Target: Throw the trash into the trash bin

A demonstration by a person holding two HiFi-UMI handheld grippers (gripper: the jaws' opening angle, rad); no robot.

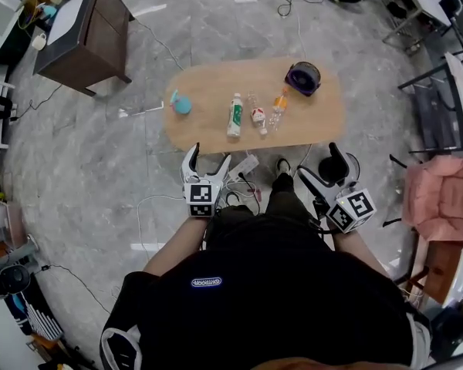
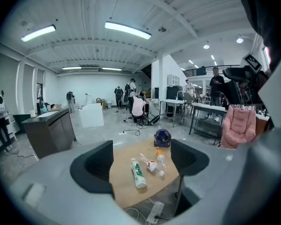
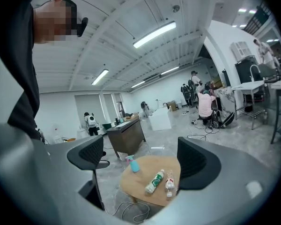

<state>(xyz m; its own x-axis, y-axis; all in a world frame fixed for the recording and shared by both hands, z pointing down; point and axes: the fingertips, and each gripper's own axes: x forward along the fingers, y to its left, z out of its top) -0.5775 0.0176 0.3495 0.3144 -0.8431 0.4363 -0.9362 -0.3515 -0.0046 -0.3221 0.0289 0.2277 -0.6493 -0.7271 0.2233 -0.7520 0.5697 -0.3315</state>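
Lying in a row on the oval wooden table [image 1: 208, 87] are a white bottle with a green label [image 1: 234, 116], a crushed clear bottle [image 1: 258, 116] and an orange-capped bottle [image 1: 279, 102]. Just beyond them, at the table's far right, I see the small purple bin [image 1: 303, 78], and a blue spray bottle [image 1: 181, 103] stands at the left end. My left gripper [image 1: 210, 156] and right gripper [image 1: 322, 164] hang near my body, well short of the table, jaws wide apart and holding nothing.
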